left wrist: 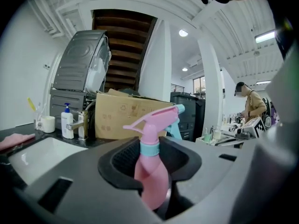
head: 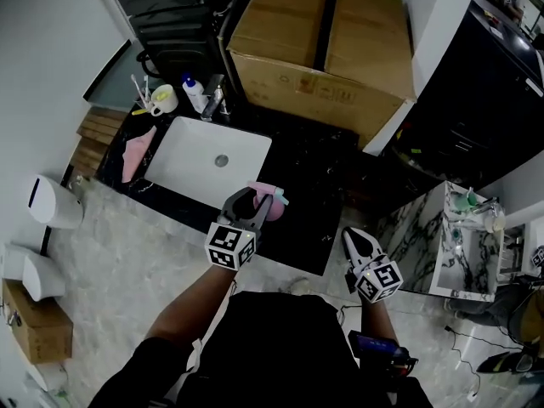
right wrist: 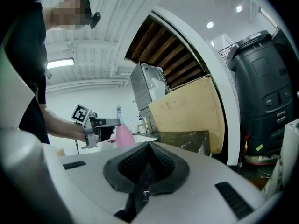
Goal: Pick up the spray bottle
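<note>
The pink spray bottle, with a light blue collar and nozzle tip, stands upright between the jaws of my left gripper, whose pads press on its body. In the head view the left gripper holds the bottle over the front of the black marble counter, just right of the sink. My right gripper hovers off the counter's front right corner, its jaws shut on nothing. The right gripper view shows the bottle and the left gripper off to its left.
A white sink is set in the counter, with a faucet, a soap bottle, a cup and a pink cloth around it. A large cardboard box stands behind. A person works far right.
</note>
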`<state>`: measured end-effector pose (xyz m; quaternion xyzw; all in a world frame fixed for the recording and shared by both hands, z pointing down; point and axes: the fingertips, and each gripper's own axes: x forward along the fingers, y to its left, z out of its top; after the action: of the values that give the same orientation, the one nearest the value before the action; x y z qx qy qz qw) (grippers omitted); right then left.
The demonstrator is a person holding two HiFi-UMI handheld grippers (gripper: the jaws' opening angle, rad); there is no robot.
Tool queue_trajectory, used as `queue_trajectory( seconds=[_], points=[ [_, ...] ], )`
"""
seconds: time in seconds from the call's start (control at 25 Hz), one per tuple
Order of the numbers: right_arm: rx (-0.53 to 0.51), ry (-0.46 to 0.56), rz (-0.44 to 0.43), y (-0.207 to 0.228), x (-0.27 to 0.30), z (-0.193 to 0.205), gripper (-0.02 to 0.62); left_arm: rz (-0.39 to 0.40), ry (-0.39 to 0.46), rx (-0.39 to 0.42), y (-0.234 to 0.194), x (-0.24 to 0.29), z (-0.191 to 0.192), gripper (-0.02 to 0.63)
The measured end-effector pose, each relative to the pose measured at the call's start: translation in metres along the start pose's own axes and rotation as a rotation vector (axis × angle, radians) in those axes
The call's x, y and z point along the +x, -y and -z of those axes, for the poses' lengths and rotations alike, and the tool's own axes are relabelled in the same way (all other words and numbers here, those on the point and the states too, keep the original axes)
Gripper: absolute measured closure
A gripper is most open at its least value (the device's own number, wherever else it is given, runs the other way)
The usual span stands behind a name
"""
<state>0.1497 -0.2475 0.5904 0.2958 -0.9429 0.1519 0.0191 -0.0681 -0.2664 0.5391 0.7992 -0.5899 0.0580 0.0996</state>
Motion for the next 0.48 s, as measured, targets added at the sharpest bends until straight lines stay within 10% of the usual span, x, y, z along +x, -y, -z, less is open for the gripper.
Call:
queue_trajectory(
  seconds=[0.48],
  points=[
    [-0.036, -0.030, -0.037, -0.082, 0.024, 0.012, 0.569, -0.058, 0.031, -0.040, -0.049, -0.100, 0.012, 0.469]
  ],
)
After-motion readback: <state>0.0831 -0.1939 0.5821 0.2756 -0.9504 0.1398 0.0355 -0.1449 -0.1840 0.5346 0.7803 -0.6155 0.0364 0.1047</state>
